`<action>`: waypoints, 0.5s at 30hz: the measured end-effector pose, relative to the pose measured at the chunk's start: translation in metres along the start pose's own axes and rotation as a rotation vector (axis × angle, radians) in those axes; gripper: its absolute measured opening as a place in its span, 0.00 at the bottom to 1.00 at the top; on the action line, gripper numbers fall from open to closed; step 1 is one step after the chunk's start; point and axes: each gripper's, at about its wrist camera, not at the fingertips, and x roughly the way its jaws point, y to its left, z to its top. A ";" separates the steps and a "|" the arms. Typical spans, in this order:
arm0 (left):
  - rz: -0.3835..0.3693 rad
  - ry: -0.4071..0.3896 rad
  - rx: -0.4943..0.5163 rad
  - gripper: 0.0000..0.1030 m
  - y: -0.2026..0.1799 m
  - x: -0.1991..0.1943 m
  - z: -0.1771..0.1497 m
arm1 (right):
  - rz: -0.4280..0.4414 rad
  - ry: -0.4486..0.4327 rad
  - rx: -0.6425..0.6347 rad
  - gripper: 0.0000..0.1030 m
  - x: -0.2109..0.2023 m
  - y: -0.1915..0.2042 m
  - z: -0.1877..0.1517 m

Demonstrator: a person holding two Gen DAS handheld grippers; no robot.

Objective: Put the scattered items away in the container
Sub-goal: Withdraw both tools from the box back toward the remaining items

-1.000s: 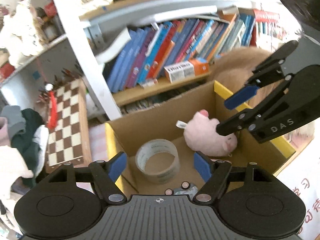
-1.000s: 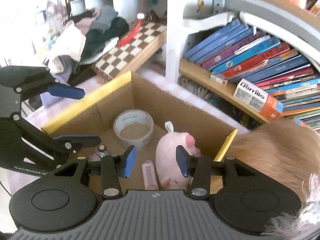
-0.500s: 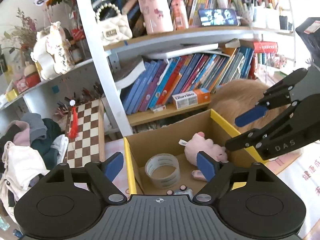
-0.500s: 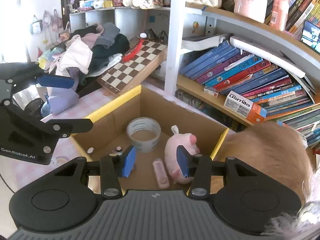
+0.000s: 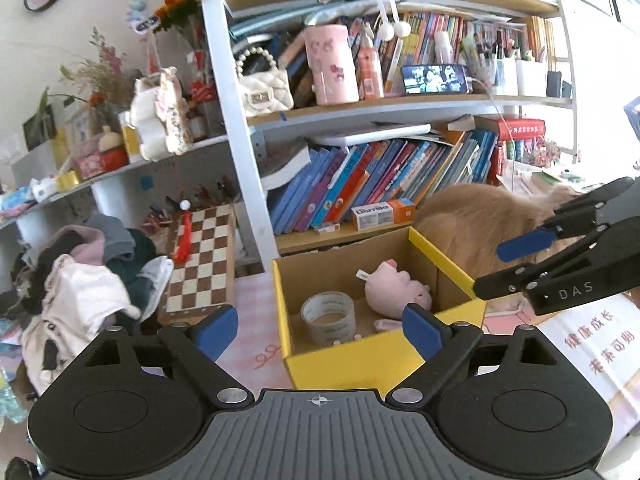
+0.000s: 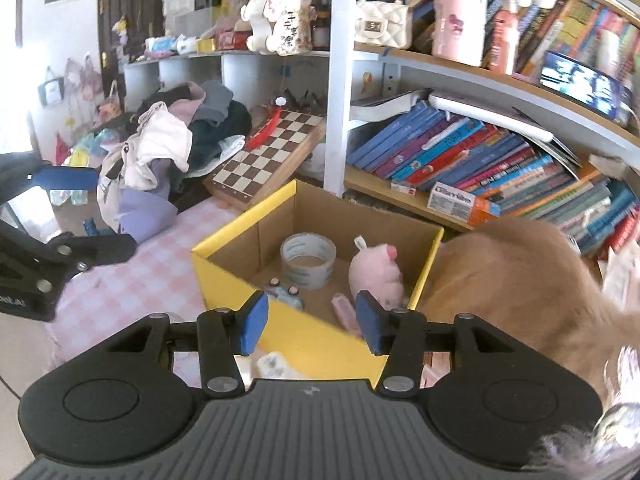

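A yellow-edged cardboard box [image 5: 384, 356] [image 6: 224, 276] stands on a pink checked cloth. In it lie a roll of clear tape [image 5: 329, 317] [image 6: 308, 259], a pink plush pig [image 5: 396, 288] [image 6: 374, 276], a small pink item [image 5: 386, 325] [image 6: 343, 307] and a small bluish gadget [image 6: 286, 295]. My left gripper [image 5: 320, 330] is open and empty, above and in front of the box. My right gripper [image 6: 310, 322] is open and empty, above the box's near corner; it also shows at the right of the left wrist view [image 5: 532, 260]. A small white object [image 6: 274, 366] lies outside the box.
A bookshelf with books [image 5: 360, 188] stands behind the box. A chessboard [image 5: 202, 256] and a pile of clothes [image 5: 80, 280] lie at the left. A tan furry animal [image 6: 520, 280] sits right against the box's right side.
Both grippers have pulled up and back from inside the box, still open and empty. The box and more of the shelf now show whole.
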 end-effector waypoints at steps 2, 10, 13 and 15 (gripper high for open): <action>0.003 -0.002 -0.009 0.89 0.000 -0.012 -0.009 | -0.015 -0.011 0.021 0.46 -0.012 0.007 -0.010; -0.011 0.042 -0.045 0.90 -0.011 -0.035 -0.046 | -0.093 -0.028 0.066 0.57 -0.046 0.035 -0.055; -0.015 0.053 -0.072 0.90 -0.019 -0.042 -0.060 | -0.128 -0.029 0.071 0.60 -0.052 0.045 -0.074; -0.025 0.068 -0.082 0.90 -0.026 -0.045 -0.070 | -0.134 -0.011 0.080 0.61 -0.052 0.052 -0.087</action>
